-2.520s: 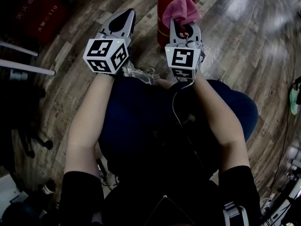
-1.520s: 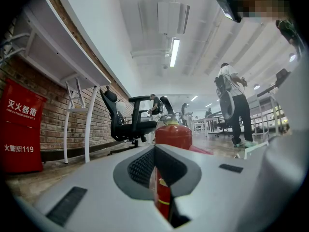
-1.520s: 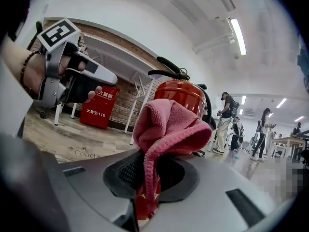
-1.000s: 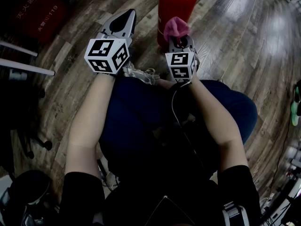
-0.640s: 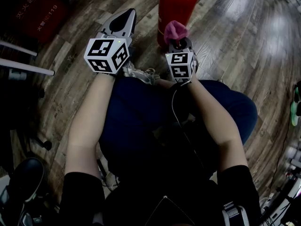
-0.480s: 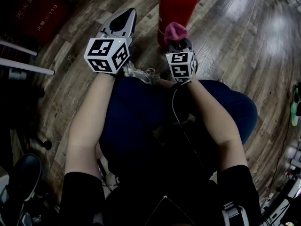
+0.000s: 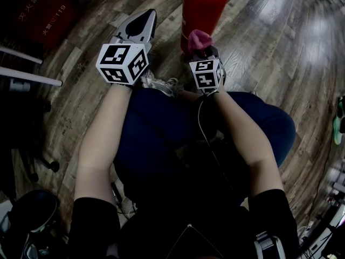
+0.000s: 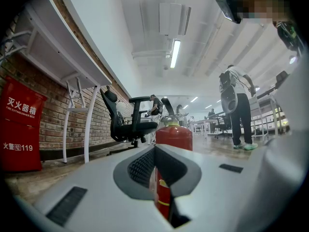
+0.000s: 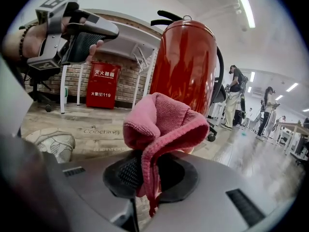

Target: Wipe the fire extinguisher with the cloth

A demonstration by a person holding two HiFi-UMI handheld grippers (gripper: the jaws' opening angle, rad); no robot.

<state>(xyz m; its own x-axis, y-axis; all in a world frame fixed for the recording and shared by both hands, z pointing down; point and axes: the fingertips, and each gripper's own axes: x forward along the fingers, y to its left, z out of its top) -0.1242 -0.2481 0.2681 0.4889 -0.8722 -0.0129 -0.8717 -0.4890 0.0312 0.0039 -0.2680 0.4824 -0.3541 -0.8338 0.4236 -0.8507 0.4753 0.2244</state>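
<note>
At the far left a red cabinet point(image 7: 32, 12) with white characters stands against the brick wall. Next to it, the left hand-held gripper point(image 7: 143, 19) is held above the wooden floor point(image 7: 280, 42), its jaws together with nothing between them; it points toward the fire extinguisher point(image 7: 202, 7) but stays apart from it and plays no part in the wiping. A pale shoe point(image 7: 159, 83) shows just below it.

The red cylinder stands upright on the floor at top centre. To its right and low down, the right hand-held gripper point(image 9: 147, 175) is clamped on the pink cloth point(image 9: 161, 122), which bunches up above the pads. The bunch sits close against the lower part of the cylinder; whether it actually presses on the metal cannot be told.

The task looks under way, with the cloth gripped and brought to the lower body. No view shows which areas are already wiped. By this judgement the upper body, shoulder and black handle remain to be covered.
</note>
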